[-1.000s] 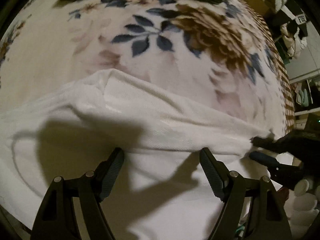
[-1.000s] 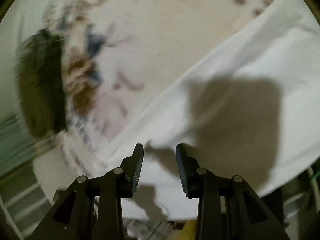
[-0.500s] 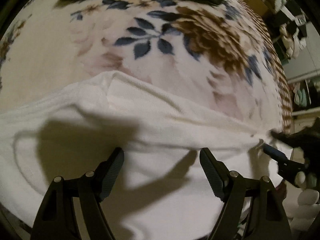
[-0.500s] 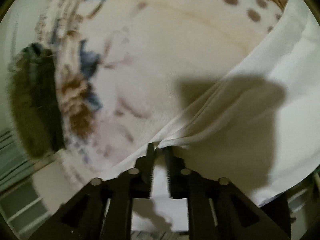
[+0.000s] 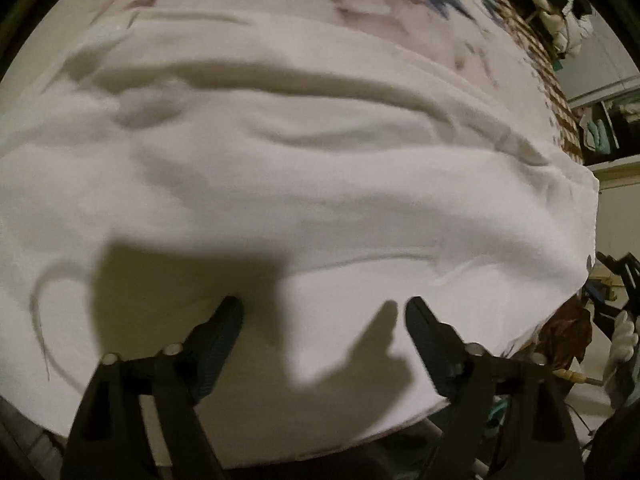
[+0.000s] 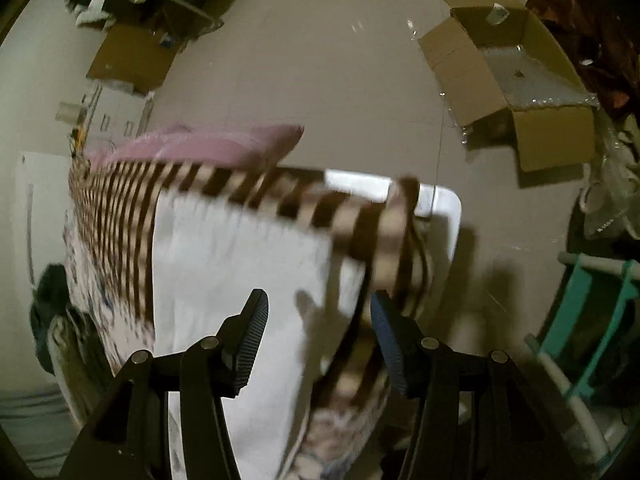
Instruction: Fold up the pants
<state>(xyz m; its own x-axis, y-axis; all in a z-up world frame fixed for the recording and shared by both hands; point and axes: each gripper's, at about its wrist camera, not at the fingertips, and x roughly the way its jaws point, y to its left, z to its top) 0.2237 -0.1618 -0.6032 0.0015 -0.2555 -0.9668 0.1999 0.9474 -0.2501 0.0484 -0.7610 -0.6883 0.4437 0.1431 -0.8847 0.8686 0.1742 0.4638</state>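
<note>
Right gripper [image 6: 318,322] has let go of the pants' [image 5: 300,184] edge and swung away, its jaws having just been opening, nothing between them. Left gripper [image 5: 320,326] hovers with jaws having just widened, empty, above the white pants, which lie folded and rumpled on the flowered blanket [image 5: 420,4].

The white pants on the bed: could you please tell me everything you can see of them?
The white pants are plain, soft-looking knit cloth, lying spread across the floral blanket. Long shallow creases and a seam line run across them, and an edge reaches the striped border of the blanket in the right wrist view. The left gripper hovers above them, jaws wide, casting a shadow, with no cloth pinched. The right gripper stands open over their edge, holding nothing.
</note>
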